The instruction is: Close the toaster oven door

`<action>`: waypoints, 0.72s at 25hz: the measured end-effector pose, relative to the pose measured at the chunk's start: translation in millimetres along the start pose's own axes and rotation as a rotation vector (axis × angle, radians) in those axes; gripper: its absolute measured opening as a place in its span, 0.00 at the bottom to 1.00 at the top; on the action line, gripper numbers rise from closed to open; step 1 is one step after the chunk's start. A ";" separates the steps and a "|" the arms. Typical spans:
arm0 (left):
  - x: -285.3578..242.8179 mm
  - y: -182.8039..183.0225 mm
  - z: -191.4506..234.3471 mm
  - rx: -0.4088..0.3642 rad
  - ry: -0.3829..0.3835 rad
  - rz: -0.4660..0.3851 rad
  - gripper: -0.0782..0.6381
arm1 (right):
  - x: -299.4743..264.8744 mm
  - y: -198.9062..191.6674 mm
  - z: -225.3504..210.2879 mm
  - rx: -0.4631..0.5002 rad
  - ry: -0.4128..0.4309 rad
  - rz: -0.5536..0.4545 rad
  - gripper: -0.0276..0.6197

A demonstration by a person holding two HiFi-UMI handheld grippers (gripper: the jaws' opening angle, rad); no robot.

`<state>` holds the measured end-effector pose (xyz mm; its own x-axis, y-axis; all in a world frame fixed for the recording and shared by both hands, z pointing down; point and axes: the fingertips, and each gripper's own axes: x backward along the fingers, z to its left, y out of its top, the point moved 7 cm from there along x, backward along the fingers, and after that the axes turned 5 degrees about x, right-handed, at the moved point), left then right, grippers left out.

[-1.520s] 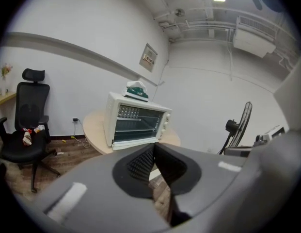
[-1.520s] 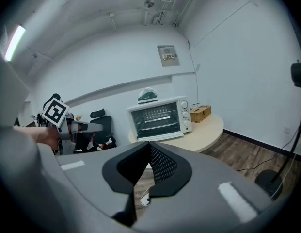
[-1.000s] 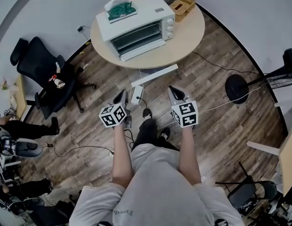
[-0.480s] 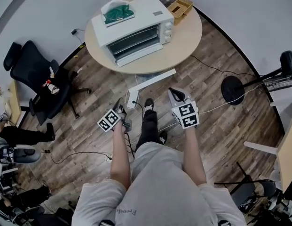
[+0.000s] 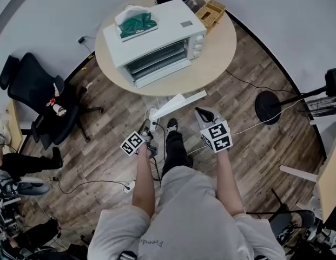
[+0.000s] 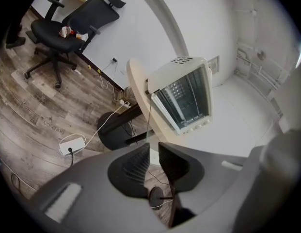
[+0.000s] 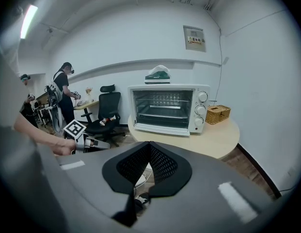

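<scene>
The right gripper (image 7: 149, 144), jaws together and empty, faces the toaster oven (image 7: 167, 108) on the round table (image 7: 215, 140); its door (image 7: 160, 128) seems ajar.

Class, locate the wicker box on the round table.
In the head view the wicker box sits at the table's far right edge, just right of the toaster oven.

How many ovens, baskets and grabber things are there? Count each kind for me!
Toaster oven: 1
Woven basket: 1
Grippers: 2, the left gripper and the right gripper
Total: 4
</scene>
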<state>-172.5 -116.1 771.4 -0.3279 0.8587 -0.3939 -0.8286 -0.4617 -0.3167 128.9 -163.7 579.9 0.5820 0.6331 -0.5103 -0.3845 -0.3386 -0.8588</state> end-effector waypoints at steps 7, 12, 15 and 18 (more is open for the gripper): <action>-24.3 -2.9 11.6 0.045 -0.004 0.070 0.33 | -24.4 -0.8 -21.8 -0.046 -0.002 0.017 0.05; -36.9 -5.7 14.5 0.074 -0.049 0.109 0.33 | -39.3 -5.8 -29.7 -0.084 -0.001 0.026 0.05; -41.1 -13.2 15.9 0.092 -0.064 0.145 0.33 | -44.0 -8.7 -32.7 -0.099 0.001 0.030 0.05; -44.3 -17.0 14.8 0.116 -0.081 0.157 0.33 | -46.2 -10.6 -36.7 -0.112 -0.001 0.029 0.05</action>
<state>-150.6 -143.0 807.0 -0.4886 0.7953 -0.3589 -0.8094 -0.5667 -0.1539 132.4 -215.0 610.8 0.5708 0.6225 -0.5354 -0.3191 -0.4326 -0.8432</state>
